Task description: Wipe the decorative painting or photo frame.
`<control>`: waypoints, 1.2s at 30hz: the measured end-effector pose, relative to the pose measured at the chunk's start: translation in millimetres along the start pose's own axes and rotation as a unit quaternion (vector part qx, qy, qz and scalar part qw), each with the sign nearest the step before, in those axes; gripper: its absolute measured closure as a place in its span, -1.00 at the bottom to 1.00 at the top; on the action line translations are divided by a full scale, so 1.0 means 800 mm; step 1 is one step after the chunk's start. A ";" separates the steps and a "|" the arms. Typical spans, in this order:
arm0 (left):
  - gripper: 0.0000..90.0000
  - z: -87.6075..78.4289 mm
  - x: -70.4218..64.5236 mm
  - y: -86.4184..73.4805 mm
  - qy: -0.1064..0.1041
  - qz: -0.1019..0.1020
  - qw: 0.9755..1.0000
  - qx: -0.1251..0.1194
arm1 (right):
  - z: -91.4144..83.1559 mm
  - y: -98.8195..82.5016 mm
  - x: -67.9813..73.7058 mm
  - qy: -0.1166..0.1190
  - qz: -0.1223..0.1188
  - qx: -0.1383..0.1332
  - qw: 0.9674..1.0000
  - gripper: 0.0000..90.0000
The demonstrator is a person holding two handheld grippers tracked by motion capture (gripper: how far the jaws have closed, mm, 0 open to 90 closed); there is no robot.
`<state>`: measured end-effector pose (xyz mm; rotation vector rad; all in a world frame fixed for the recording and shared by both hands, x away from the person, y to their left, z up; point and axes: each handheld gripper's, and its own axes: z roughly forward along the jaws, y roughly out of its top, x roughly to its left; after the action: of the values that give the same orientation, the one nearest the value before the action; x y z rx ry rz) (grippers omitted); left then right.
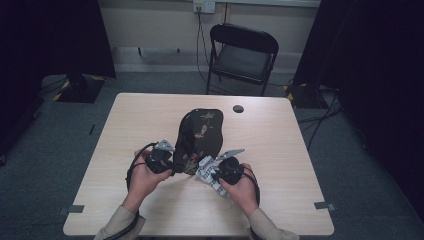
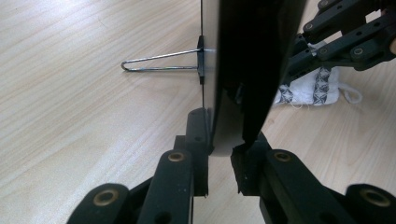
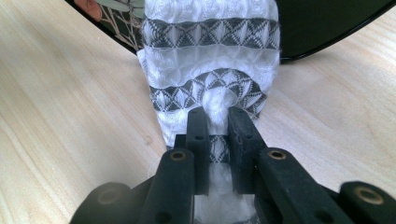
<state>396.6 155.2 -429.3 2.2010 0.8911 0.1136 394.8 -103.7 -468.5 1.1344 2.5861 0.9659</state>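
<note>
A black oval tray (image 1: 200, 132) with a flower pattern stands tilted on its near edge on the table. My left gripper (image 1: 172, 167) is shut on that near edge; in the left gripper view the tray (image 2: 247, 56) runs edge-on between the jaws of that gripper (image 2: 219, 154). A thin wire stand (image 2: 159, 63) juts from the tray's back. My right gripper (image 1: 212, 176) is shut on a white cloth (image 1: 207, 170) with grey diamond bands, bunched against the tray's lower rim. In the right gripper view the cloth (image 3: 210, 60) bulges out beyond the gripper (image 3: 218, 121), with the tray (image 3: 327, 23) behind it.
The light wooden table (image 1: 280, 165) has a small black round cap (image 1: 238, 108) near its far edge. A black folding chair (image 1: 243, 52) stands behind the table. Cables run along the floor at the right.
</note>
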 end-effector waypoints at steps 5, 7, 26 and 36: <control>0.75 0.000 0.000 0.000 0.000 0.000 1.000 0.000 | -0.017 0.012 0.001 0.001 -0.005 -0.013 1.000 0.80; 0.75 0.000 0.000 0.000 0.001 0.000 1.000 0.000 | -0.033 0.023 0.001 0.002 -0.008 -0.029 1.000 0.81; 0.75 0.000 0.000 0.000 0.000 -0.001 1.000 0.001 | -0.120 0.132 0.023 -0.019 -0.056 -0.111 0.992 0.80; 0.75 0.000 0.000 0.000 0.000 -0.001 1.000 0.000 | -0.092 0.108 0.024 -0.013 -0.051 -0.087 0.995 0.80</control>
<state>396.6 155.2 -429.3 2.1995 0.8936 0.1114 405.8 -82.7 -355.8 0.9537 2.4563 1.1209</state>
